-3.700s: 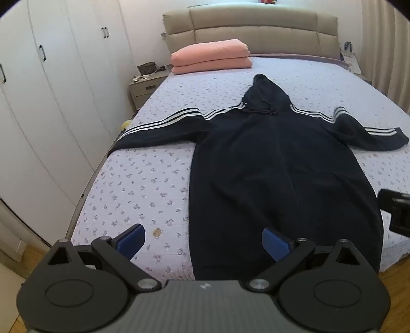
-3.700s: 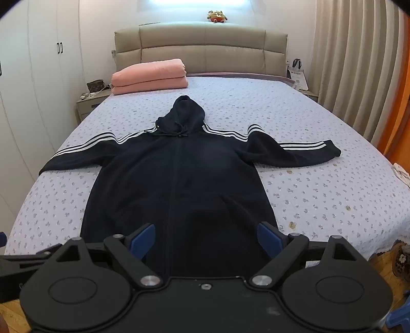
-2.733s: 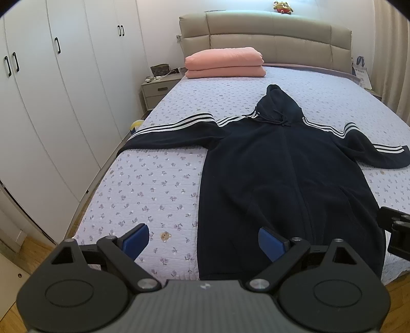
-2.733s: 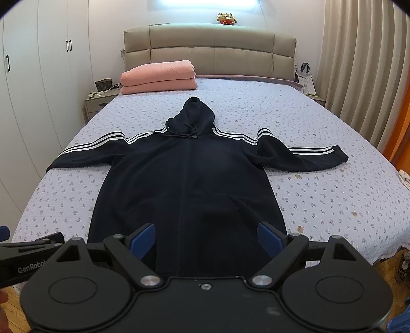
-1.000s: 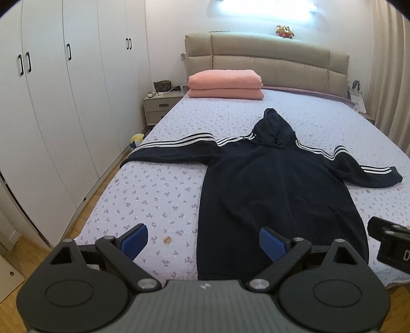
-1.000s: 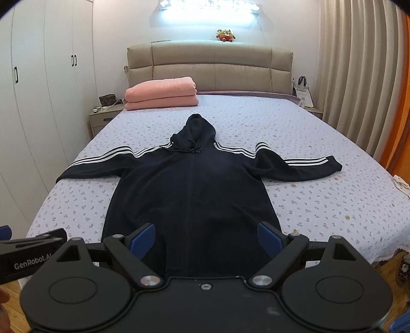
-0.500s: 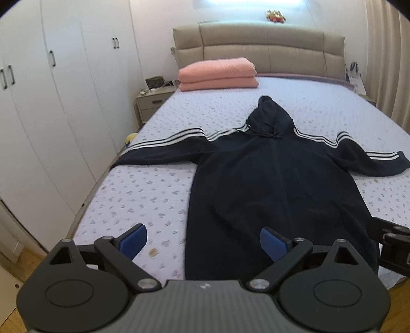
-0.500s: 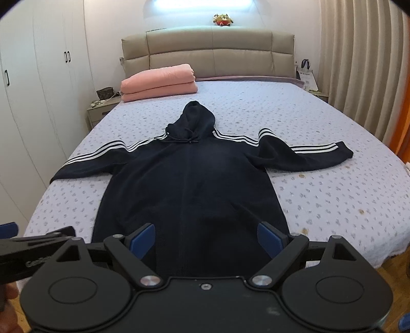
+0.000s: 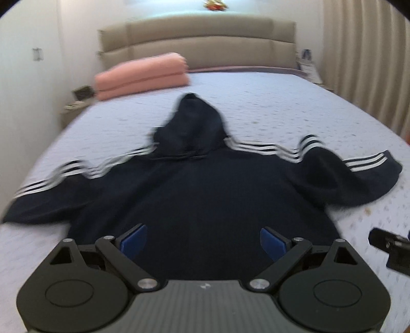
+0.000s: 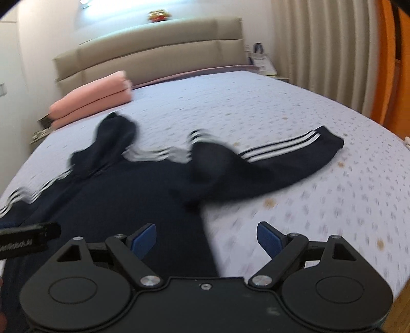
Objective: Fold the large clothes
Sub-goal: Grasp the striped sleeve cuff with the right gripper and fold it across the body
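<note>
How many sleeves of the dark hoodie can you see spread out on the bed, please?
2. The left sleeve stretches toward the wall side of the bed; the right sleeve stretches toward the curtain side, bunched near the shoulder.

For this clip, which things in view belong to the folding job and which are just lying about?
Job:
navy hoodie
left gripper, open
right gripper, open
bed

Lying about:
folded pink bedding
stuffed toy on headboard
nightstand
curtains

one hoodie (image 9: 202,205), two pink pillows (image 9: 141,74), two grippers (image 9: 203,238).
</note>
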Tool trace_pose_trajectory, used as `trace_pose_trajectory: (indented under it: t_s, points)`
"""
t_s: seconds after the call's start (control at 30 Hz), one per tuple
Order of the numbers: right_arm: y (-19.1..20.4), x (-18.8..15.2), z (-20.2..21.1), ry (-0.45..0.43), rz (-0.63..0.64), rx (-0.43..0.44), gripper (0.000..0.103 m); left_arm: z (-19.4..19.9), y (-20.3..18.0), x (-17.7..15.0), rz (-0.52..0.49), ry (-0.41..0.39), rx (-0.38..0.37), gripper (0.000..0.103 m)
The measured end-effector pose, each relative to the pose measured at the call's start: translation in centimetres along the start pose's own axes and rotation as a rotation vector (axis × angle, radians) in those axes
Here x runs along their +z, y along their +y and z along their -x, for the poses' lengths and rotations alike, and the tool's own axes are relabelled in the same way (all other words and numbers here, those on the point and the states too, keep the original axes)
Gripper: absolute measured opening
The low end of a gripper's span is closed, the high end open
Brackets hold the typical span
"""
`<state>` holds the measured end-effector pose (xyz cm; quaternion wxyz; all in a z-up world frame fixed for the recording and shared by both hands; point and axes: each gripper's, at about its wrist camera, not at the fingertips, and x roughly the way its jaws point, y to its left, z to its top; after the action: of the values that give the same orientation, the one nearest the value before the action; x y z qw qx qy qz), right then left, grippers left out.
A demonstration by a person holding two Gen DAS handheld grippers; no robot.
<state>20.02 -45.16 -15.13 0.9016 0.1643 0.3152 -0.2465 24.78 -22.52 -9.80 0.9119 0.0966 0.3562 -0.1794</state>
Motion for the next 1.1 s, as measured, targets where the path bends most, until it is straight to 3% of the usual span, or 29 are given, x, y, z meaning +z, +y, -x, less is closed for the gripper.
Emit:
trace_pose_trajectory:
  t_s: [0.2, 0.4, 0.5, 0.67, 0.73, 0.8, 0.87, 0.9, 1.0, 1.1]
  points:
    - [-9.9, 6.4, -6.2, 0.012, -0.094, -0.128, 0.101, -7.3, -4.9, 4.8, -0.019, 0.057, -0.094, 0.095]
    - [-21.6, 11.1, -13.8, 0.044, -0.224, -0.193, 0.099, -13.3, -9.5, 8.6, -0.052, 0.112, -0.074, 0.088]
    - [-26.9, 12.9, -18.4, 0.1, -0.337, -0.165, 0.099, -16.1, -10.8, 9.9, -0.021, 0.15, -0.056, 0.087]
    - [-30.9, 13.4, -24.5, 0.175, -0.442, -0.165, 0.097, -19.6, -12.3, 10.7, 0.0, 0.204, -0.002, 0.083]
    - [-30.9, 13.5, -26.1, 0.161, -0.423, -0.187, 0.097, -20.8, -12.8, 10.7, 0.008, 0.226, 0.007, 0.083]
    - [-29.4, 14.0, -26.8, 0.136, -0.34, -0.205, 0.072, -21.6, -13.3, 10.6, 0.007, 0.245, 0.015, 0.082]
    - [-27.8, 14.5, -27.3, 0.132, -0.266, -0.175, 0.028, -22.3, -13.6, 10.5, 0.006, 0.25, 0.027, 0.082]
    - [-27.2, 14.8, -27.2, 0.128, -0.247, -0.121, 0.021, -22.7, -13.8, 10.5, 0.006, 0.253, 0.033, 0.082]
    - [-26.4, 16.0, -25.3, 0.074, -0.202, -0.124, 0.02, -23.1, -14.5, 10.5, 0.009, 0.253, 0.019, 0.081]
    - [-26.9, 17.3, -20.0, -0.035, -0.188, -0.218, 0.019, -23.2, -15.7, 10.7, 0.001, 0.242, -0.008, 0.081]
